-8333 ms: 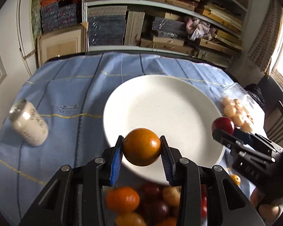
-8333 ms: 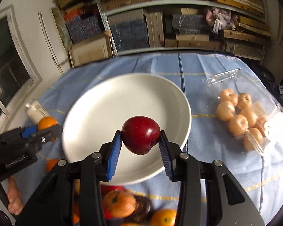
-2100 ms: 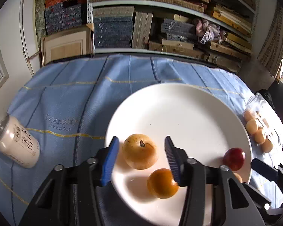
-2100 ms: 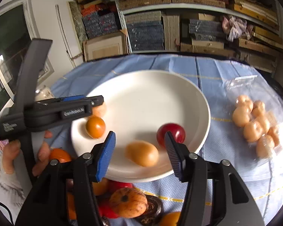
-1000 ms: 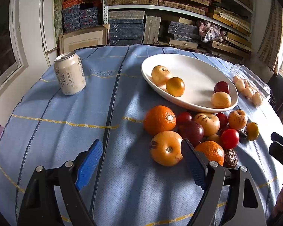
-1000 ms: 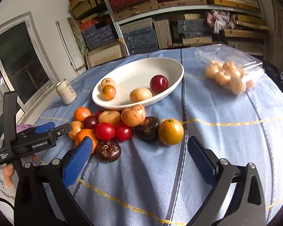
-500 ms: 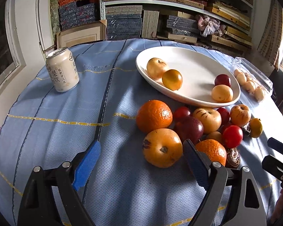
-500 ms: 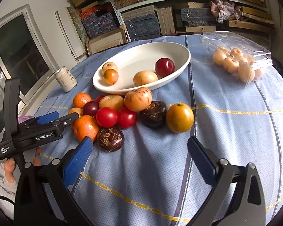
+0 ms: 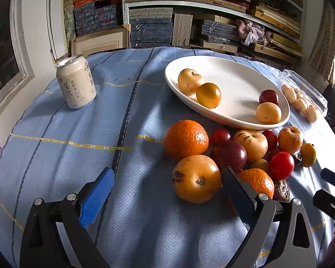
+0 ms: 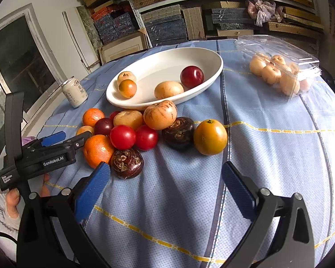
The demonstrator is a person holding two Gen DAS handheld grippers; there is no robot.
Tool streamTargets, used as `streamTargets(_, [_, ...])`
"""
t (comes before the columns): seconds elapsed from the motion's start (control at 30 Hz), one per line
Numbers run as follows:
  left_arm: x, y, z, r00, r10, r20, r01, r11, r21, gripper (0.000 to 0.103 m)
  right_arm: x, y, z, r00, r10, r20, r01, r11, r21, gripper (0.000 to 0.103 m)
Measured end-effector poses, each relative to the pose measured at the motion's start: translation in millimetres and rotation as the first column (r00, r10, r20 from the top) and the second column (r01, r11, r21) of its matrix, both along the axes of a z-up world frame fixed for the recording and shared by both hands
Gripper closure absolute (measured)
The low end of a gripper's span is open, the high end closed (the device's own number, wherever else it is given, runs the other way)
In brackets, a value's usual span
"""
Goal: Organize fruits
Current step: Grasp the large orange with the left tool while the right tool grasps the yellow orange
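Left gripper nearer yellow-orange fruit (jaws spread).

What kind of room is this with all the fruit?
Probably a storeroom or workroom in a home, not a kitchen. Shelves behind the table are packed with stacked boxes, and a window is at the side. The plate sits on a tablecloth.

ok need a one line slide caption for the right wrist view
Open right gripper facing loose fruit pile beside white plate holding four fruits; left gripper open alongside.
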State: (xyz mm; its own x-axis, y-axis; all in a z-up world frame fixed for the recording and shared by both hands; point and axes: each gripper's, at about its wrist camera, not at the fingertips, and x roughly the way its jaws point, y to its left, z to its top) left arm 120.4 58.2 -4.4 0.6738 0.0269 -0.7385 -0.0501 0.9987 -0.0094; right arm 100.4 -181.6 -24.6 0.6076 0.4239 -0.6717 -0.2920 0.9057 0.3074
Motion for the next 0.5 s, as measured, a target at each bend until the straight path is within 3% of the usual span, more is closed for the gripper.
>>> streamTargets(0.1, [0.4,0.7,-0.1,1.000,-0.001,-0.003,0.001,1.000,0.000,0.005,0.7,-0.6,-1.2,1.000,0.000,-0.003,0.000,1.000,-0.001,0.005])
streamTargets(0.3, [-3.9,-4.4,-2.3,1.000,0.000,0.004,0.000,0.993,0.117,0.005,0.7,-0.9,-1.1,1.000,0.000,-0.001,0.000,1.000,-0.002,0.005])
streamTargets(0.5, [-4.0,3.5,-2.9,1.000,0.004,0.001,-0.004,0.997,0.078,0.005,0.2,-3.0,-0.8,1.000,-0.008,0.005,0.008,1.000,-0.008,0.004])
